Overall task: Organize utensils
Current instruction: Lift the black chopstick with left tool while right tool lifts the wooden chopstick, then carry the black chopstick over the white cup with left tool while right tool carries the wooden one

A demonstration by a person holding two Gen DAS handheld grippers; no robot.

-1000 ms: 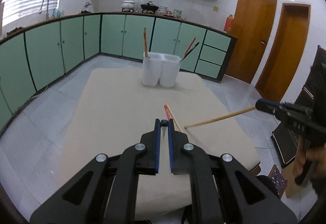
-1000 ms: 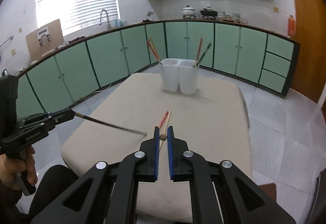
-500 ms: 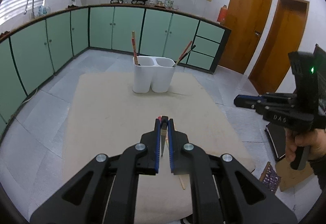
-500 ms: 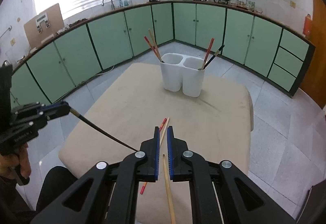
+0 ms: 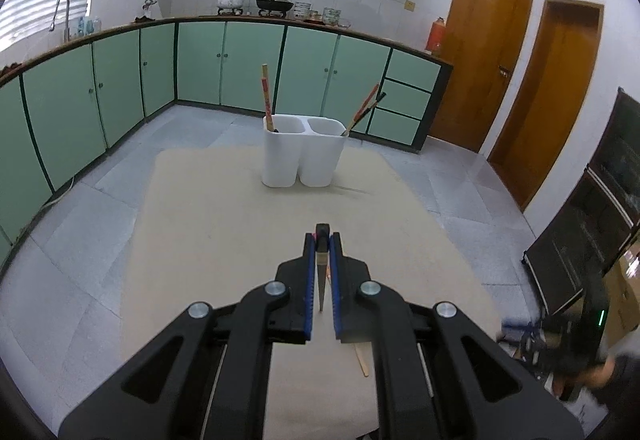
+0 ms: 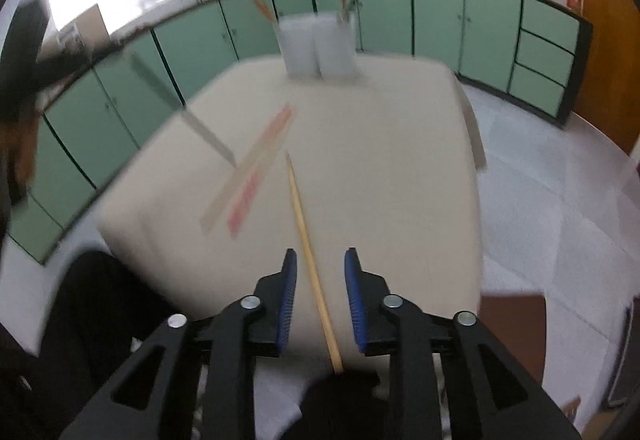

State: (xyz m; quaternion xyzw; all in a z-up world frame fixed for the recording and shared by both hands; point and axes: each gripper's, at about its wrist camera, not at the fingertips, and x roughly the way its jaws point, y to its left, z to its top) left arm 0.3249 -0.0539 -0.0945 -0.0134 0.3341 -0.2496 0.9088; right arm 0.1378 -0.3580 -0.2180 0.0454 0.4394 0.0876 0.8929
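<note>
R gripper [image 6: 320,276]: jaws opening, mid-width. A pale wood chopstick [image 6: 308,248] runs between the pads but neither pad presses on it, so it's not gripped. It lies on the beige table [image 6: 380,159] at the near edge, long axis running away from the camera, thin tip toward the far holder, butt end near the table lip. Frame is blurred w/ motion.

L gripper [image 5: 322,268]: jaws pinched narrow on a dark chopstick [image 5: 321,264], held roughly along the gripper's line; its squared end sticks out just past the fingertips, thin tip back toward the camera.

Mid-table: a pale and a red chopstick [image 6: 260,167] side by side, parallel, slanted toward the holder.

Far end: white two-cup holder [image 5: 302,151], sticks upright in both cups, leaning outward.

Judgement: step in hand = L carries the dark stick to the holder. Do it well by bringing it above a cup, tipping it near-vertical, thin tip down, then releasing low so it doesn't bounce out. Which cup matches, can't tell for sure.
</note>
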